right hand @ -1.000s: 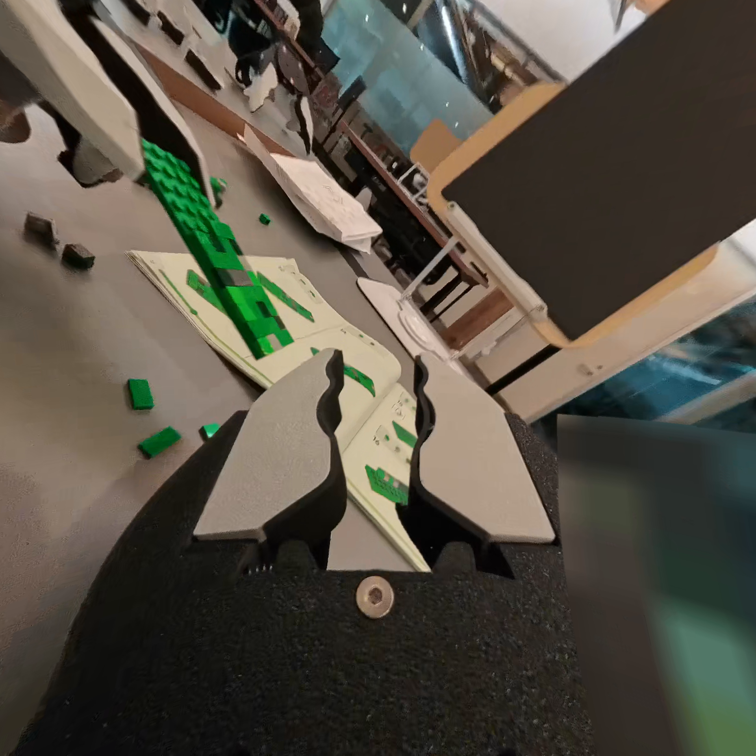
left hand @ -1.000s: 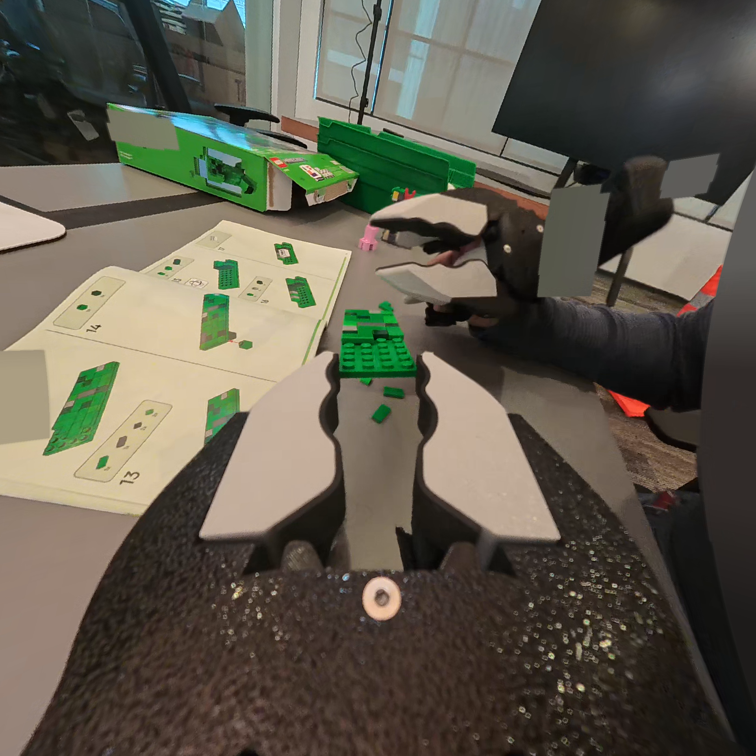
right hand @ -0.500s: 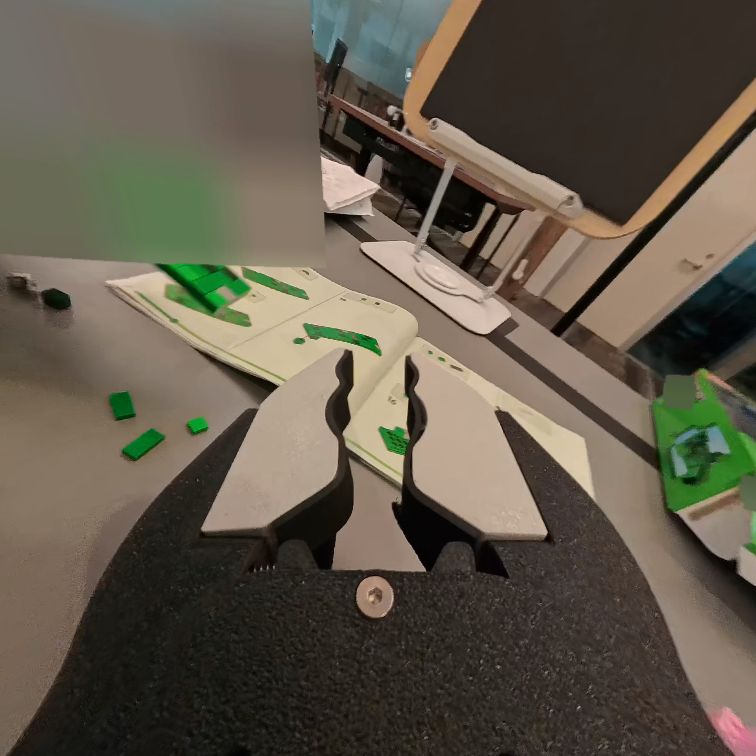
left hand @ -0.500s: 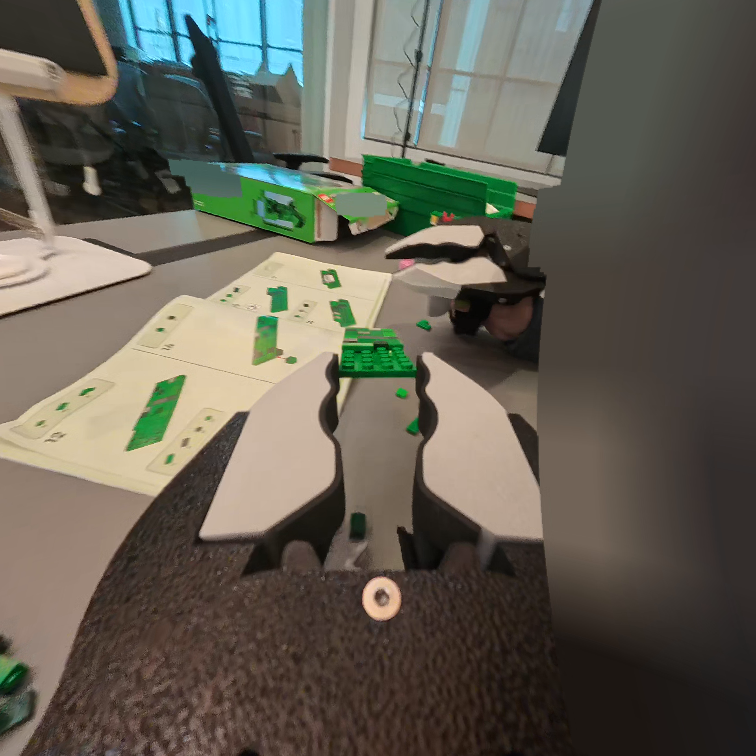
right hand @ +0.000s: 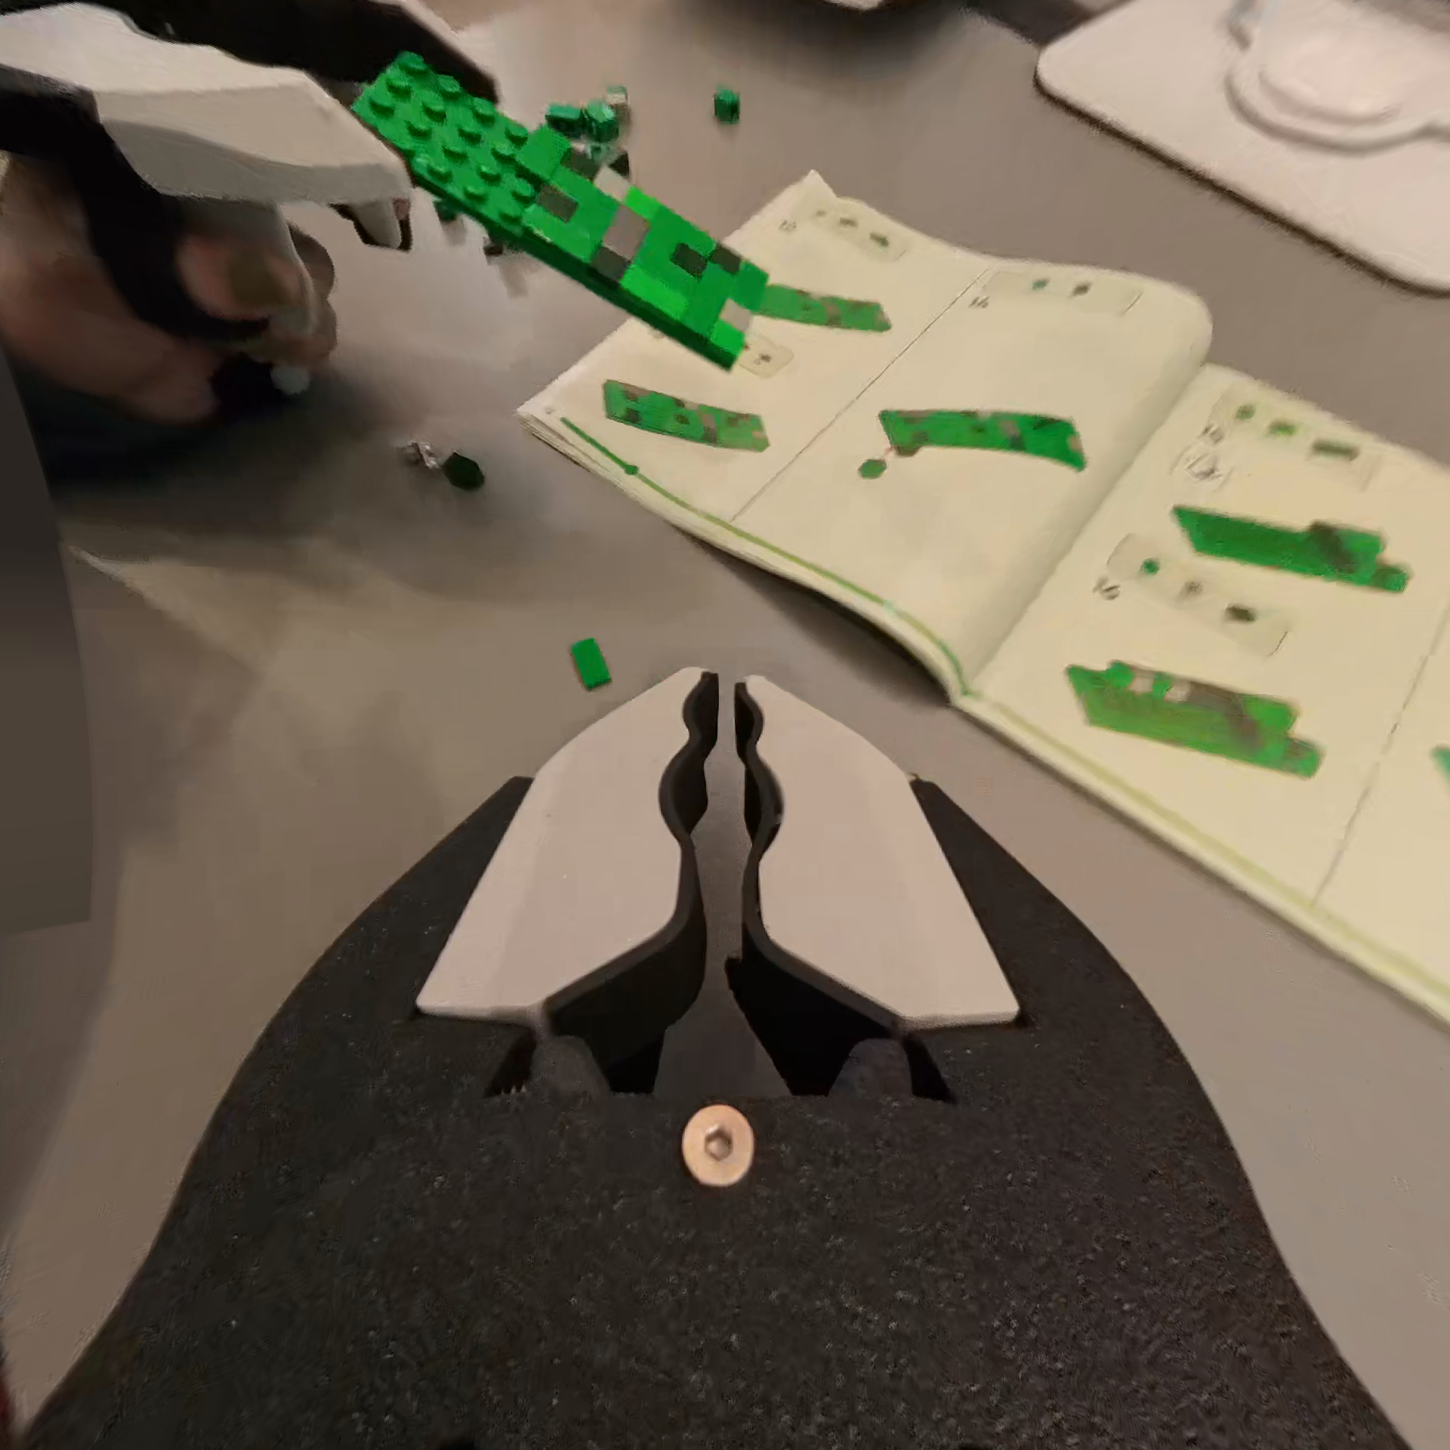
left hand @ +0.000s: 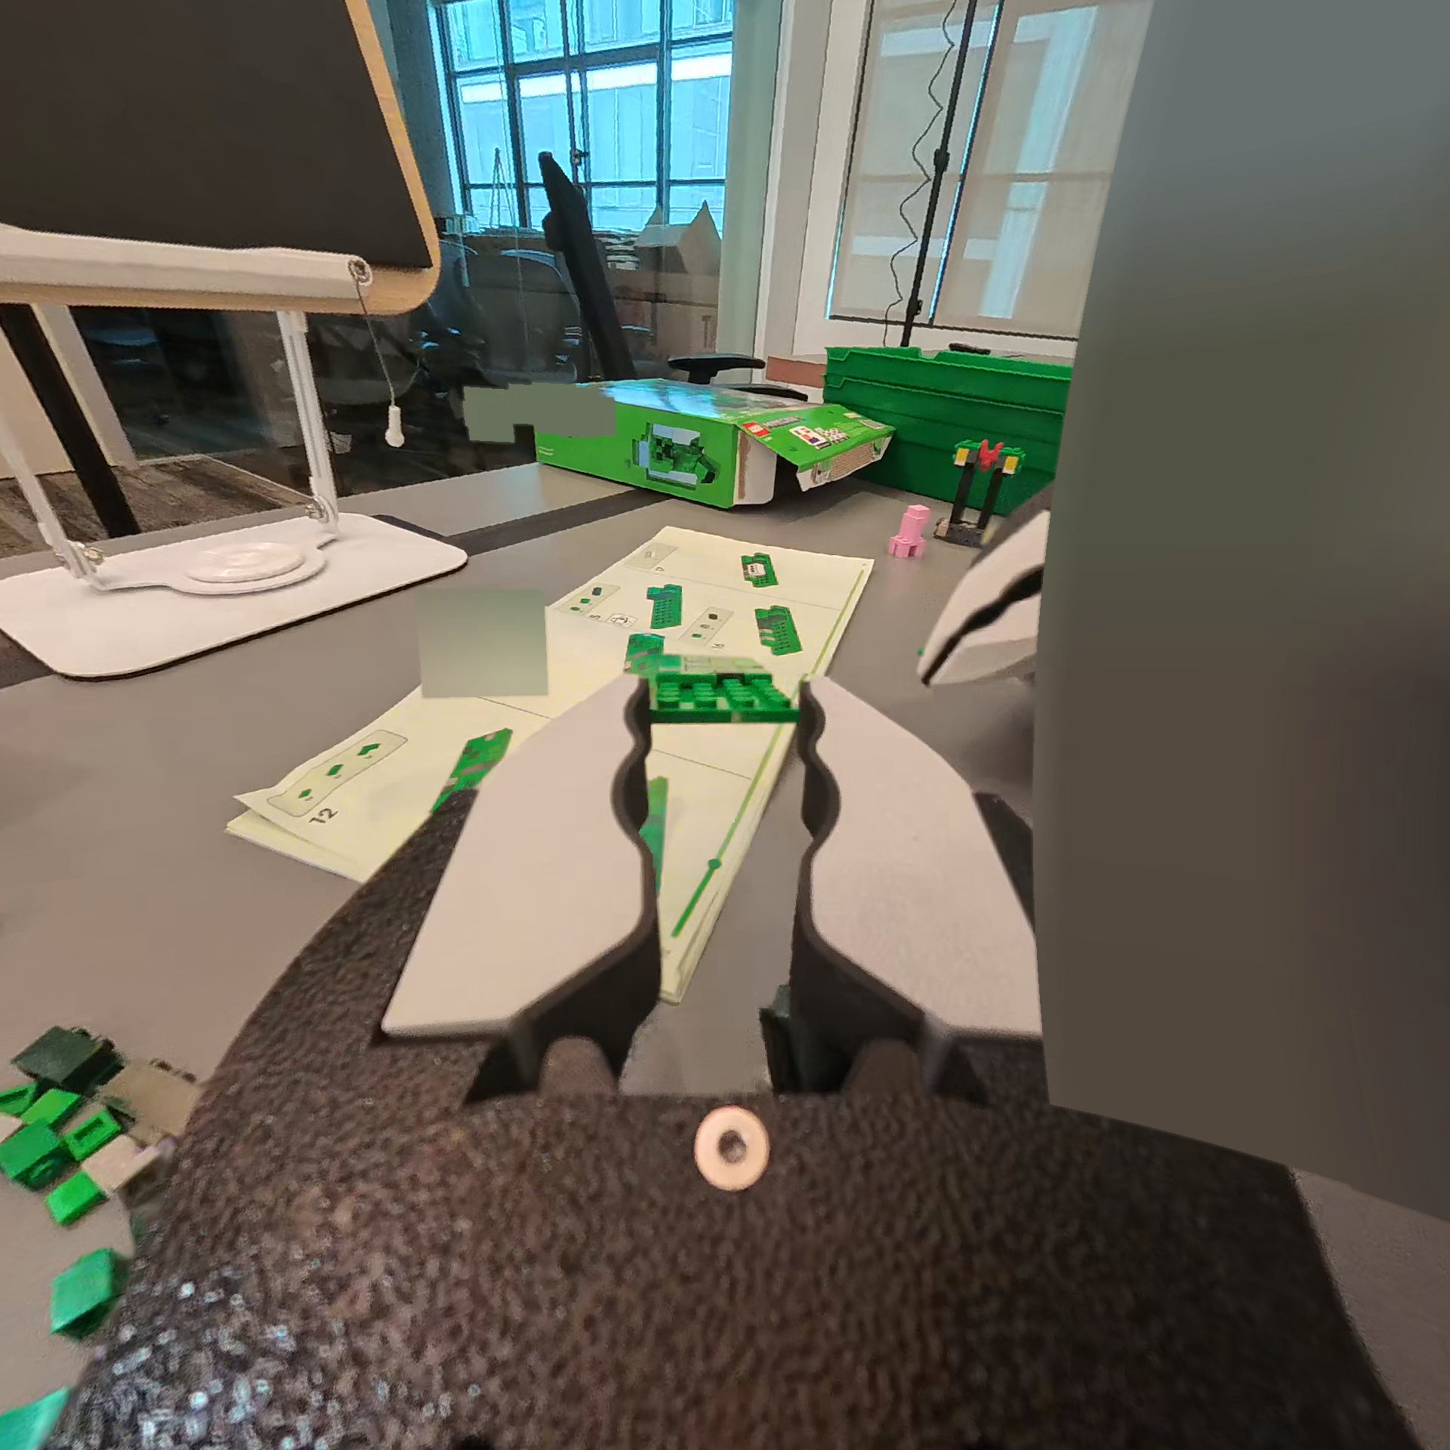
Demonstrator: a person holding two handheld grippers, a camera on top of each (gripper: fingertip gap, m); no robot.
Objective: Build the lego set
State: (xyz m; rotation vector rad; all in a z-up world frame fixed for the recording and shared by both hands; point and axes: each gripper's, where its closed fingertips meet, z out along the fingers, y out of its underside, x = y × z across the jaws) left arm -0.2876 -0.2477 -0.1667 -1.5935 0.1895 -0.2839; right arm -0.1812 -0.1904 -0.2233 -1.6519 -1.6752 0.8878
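Observation:
My left gripper [left hand: 722, 706] is shut on the near end of a long green plate assembly [left hand: 710, 684] with grey and light green tiles. It holds the plate in the air over the open instruction booklet [left hand: 706, 785]. The right wrist view shows the same plate [right hand: 565, 204] tilted above the table, with a left finger [right hand: 235, 133] on it. My right gripper [right hand: 726, 684] is shut and empty, low over the grey table, beside a small green tile [right hand: 590, 663]. It also shows in the left wrist view [left hand: 989, 620].
Loose green and grey pieces [left hand: 55, 1130] lie at the near left. Dark pieces [right hand: 463, 471] lie by the booklet [right hand: 1020, 510]. A green box [left hand: 683, 447], green crates [left hand: 941, 408], a pink figure [left hand: 910, 533] and a small model [left hand: 981, 486] stand behind. A white stand base [left hand: 235, 573] is left. Tip to tip, the grippers are about 15 centimeters apart.
My left gripper has carried the green plate left, over the booklet. My right gripper has closed from open to shut and tipped down toward the table.

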